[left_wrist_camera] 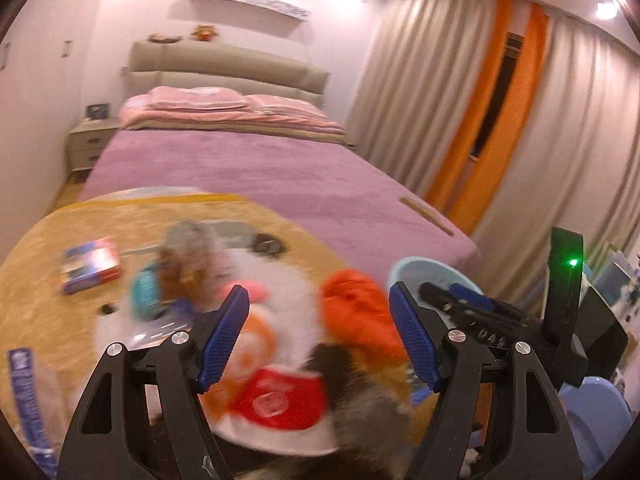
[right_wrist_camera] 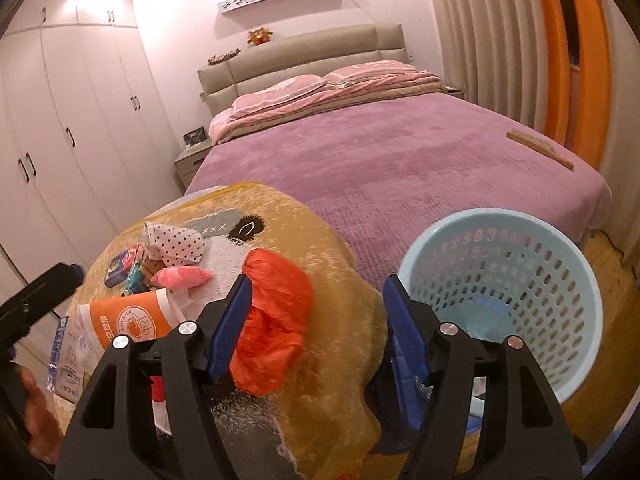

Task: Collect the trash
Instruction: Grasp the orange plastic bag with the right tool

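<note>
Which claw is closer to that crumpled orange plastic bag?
Right. The right claw has the orange bag touching its left finger. The left claw faces the bag from slightly farther back.

Both wrist views look forward and slightly down from the foot of the bed point(left_wrist_camera: 256, 168) toward its headboard point(right_wrist_camera: 300, 60), close above a plush cushion point(right_wrist_camera: 320, 240) strewn with litter. They share bed, cushion, orange bag point(left_wrist_camera: 356, 304) and basket point(right_wrist_camera: 504, 300) — the right view nearer the basket.
</note>
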Demonstrator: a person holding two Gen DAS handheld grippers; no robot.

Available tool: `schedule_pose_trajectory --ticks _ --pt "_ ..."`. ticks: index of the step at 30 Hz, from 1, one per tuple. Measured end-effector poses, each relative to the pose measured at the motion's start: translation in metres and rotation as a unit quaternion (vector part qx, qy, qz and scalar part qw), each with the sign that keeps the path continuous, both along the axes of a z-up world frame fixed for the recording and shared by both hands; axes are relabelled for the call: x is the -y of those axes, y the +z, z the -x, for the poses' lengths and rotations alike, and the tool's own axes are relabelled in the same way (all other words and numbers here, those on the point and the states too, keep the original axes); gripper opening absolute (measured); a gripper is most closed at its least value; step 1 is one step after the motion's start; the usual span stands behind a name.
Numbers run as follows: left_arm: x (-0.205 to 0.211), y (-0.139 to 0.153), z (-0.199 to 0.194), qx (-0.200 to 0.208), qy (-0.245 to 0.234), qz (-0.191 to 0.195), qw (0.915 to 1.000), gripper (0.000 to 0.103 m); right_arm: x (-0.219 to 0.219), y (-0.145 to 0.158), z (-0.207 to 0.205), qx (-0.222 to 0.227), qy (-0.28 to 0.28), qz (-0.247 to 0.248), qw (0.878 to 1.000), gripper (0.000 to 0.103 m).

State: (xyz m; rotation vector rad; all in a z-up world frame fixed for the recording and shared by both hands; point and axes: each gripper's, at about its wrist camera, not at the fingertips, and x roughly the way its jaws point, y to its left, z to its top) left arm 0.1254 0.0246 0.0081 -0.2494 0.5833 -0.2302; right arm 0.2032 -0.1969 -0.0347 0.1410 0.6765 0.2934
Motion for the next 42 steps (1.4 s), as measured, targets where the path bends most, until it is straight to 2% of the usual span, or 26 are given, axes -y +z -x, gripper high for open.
schedule_pose_trajectory --ticks 4,9,15,24,32,33,34,38,42 --pt "-0.031 -0.011 0.014 -0.012 0.029 -0.007 0.9995 0.071 -0.015 -0.009 -0.006 -0.008 0.012 -0.001 1.000 0.069" --pt "-0.061 -0.032 0.032 -0.036 0.044 -0.014 0.9983 0.071 -0.032 -0.017 -0.010 -0.006 0.022 0.007 1.000 0.071" --pt "-0.083 -0.050 0.035 -0.053 0.037 0.027 0.9976 0.068 -0.054 -0.026 -0.017 0.001 0.020 0.033 0.999 0.071" --pt "-0.061 -0.059 0.032 -0.056 -0.007 0.032 0.9979 0.056 -0.065 -0.044 -0.025 -0.015 0.024 0.053 0.998 0.071" --pt "-0.053 -0.072 0.015 -0.075 -0.018 0.050 0.9958 0.033 -0.064 -0.053 -0.029 -0.035 0.031 0.047 0.998 0.070" --pt "-0.051 -0.073 0.013 -0.078 -0.019 0.051 0.9955 0.032 -0.064 -0.053 -0.029 -0.036 0.031 0.045 0.998 0.069" --pt "-0.050 -0.073 0.013 -0.079 -0.020 0.050 0.9954 0.031 -0.064 -0.054 -0.030 -0.040 0.032 0.041 0.998 0.064" --pt "-0.045 -0.072 0.010 -0.082 -0.022 0.044 0.9954 0.013 -0.062 -0.053 -0.030 -0.040 0.040 0.034 0.998 0.048" --pt "-0.039 -0.067 0.011 -0.072 -0.023 0.038 0.9964 0.007 -0.062 -0.047 -0.025 -0.030 0.043 0.034 0.998 0.038"
